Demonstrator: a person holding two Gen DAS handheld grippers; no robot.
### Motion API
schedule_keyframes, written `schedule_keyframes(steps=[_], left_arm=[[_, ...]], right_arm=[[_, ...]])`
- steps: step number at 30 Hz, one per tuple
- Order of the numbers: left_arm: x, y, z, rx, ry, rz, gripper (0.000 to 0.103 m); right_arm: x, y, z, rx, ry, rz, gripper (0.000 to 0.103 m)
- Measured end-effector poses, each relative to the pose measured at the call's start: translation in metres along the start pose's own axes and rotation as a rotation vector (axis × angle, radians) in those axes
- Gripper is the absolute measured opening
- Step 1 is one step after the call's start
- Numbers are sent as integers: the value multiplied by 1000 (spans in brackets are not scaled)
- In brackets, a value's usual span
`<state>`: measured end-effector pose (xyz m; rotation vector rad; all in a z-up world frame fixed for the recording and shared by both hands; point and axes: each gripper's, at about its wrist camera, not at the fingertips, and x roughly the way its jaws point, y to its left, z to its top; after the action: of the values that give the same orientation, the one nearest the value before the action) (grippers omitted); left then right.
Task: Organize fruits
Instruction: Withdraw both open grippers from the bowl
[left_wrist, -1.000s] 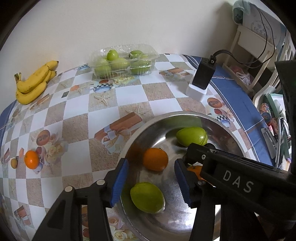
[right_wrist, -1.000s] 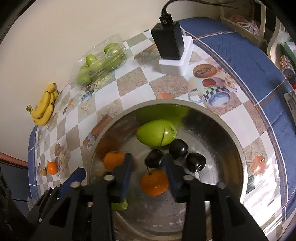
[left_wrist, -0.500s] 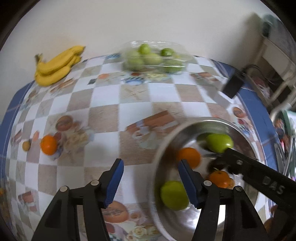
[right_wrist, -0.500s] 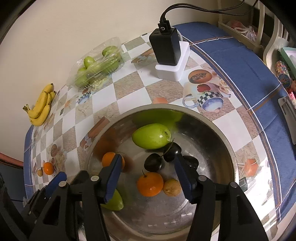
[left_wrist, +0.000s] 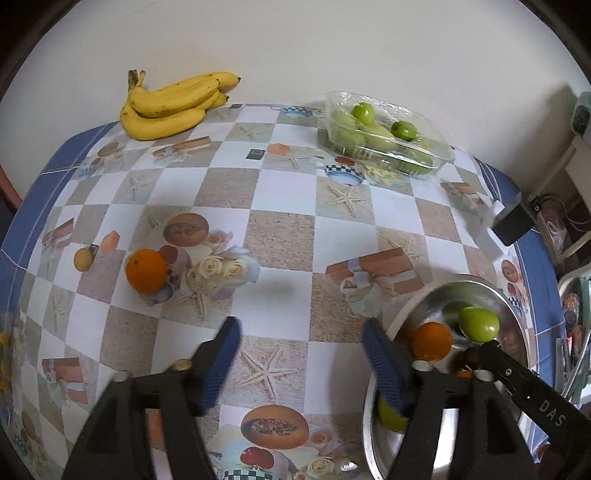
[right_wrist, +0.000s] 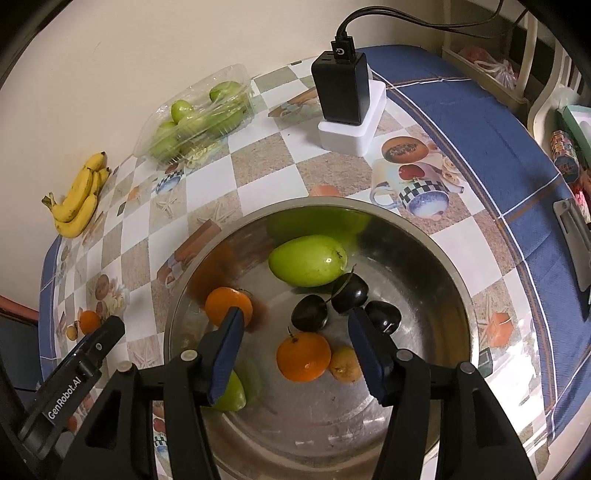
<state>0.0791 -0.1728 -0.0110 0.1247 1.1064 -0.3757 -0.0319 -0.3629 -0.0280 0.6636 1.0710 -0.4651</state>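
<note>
Fruits are split between the steel bowl and the checked bench. In the right wrist view the bowl holds a large green fruit at about 12 o'clock of its floor, three dark plums near the centre, an orange at 6 o'clock with a small yellowish fruit touching it, another orange at 9 o'clock, and a second green fruit partly hidden at 7 o'clock.

A second ago the left hand-held gripper hung over the bowl with its jaws narrow. Now it has swung away: the bowl sits at 4 o'clock in its view, bare cloth lies between the blue pads, and the jaws are opening with nothing between them. The right hand-held gripper has stayed above the bowl; its jaws are also opening, released, and the small yellowish fruit now shows beside the orange below them.

Both deliveries look finished, I judge. Loose fruit remains on the bench: an orange at 9 o'clock of the left view with a small yellow fruit just beyond it. Bananas at 11 o'clock and the clear tray of green fruit at 1 o'clock lie well apart by the wall. The left hand-held gripper seems headed for the loose orange.
</note>
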Motion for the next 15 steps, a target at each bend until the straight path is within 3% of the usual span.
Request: schedule_keyframes(steps=[1,2,3,15], left_arm=[[0,0,0,2,-5,13,97],[0,1,0,4,-15,30,103],[-1,1,0,7,-27,44,103],[0,9,0,-17,-39,74,103]], right_arm=[[0,0,0,-2,-7,-4,68],[-1,0,1,-3,-16,-8,81],[-2,0,1,-7,-30,-14,87],[-1,4,1,-33,-44,-29,92]])
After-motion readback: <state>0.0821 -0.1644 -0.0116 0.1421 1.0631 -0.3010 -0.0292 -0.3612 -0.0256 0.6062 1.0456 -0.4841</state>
